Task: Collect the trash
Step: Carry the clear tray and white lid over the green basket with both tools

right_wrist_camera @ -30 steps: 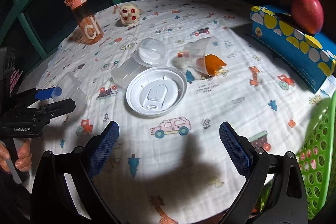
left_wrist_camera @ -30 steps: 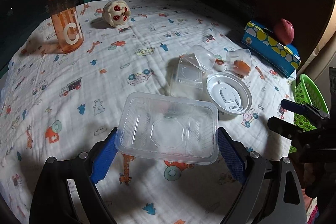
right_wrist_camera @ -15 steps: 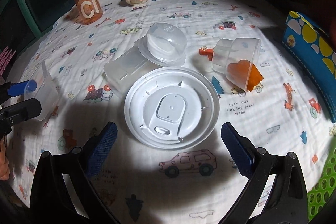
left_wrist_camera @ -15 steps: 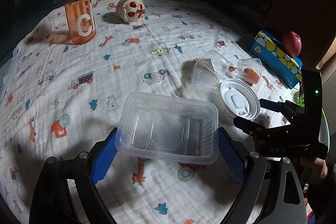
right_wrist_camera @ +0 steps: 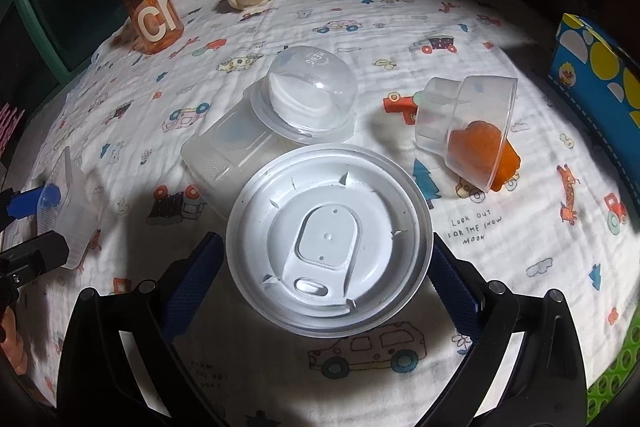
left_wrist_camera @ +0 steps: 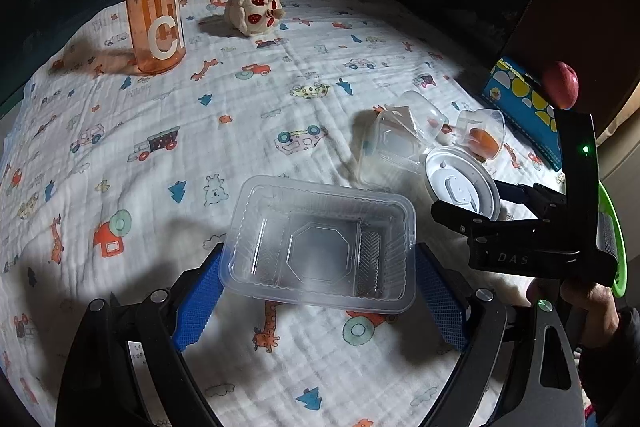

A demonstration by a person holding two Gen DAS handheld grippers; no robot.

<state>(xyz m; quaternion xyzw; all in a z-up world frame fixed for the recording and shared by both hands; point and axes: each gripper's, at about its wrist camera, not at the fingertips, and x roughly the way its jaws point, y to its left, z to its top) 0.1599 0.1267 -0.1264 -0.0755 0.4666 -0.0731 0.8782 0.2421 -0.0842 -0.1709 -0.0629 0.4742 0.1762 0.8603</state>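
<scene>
Jaws on the left gripper (left_wrist_camera: 318,301) stand wide with the clear rectangular tray (left_wrist_camera: 320,241) filling the gap; the blue pads sit at its short ends, and it looks held, though I can't confirm real pressure. That hand has hardly shifted in the last second.

Over to the right gripper (right_wrist_camera: 326,281): it has swung in from bare cloth and dropped over the white round lid (right_wrist_camera: 330,239), and its jaws are closing, the lid between them and the pads not yet pressing its rim. So, by my read, a second piece of trash is about to be picked up.

The lid lies underside up, flat, a raised tab at its middle, overlapping the frosted container (right_wrist_camera: 230,143) behind it. Far right, a tipped clear cup (right_wrist_camera: 468,123) holds something orange. The green basket (right_wrist_camera: 616,367) waits at the near right edge of the tabletop (right_wrist_camera: 500,39).
</scene>
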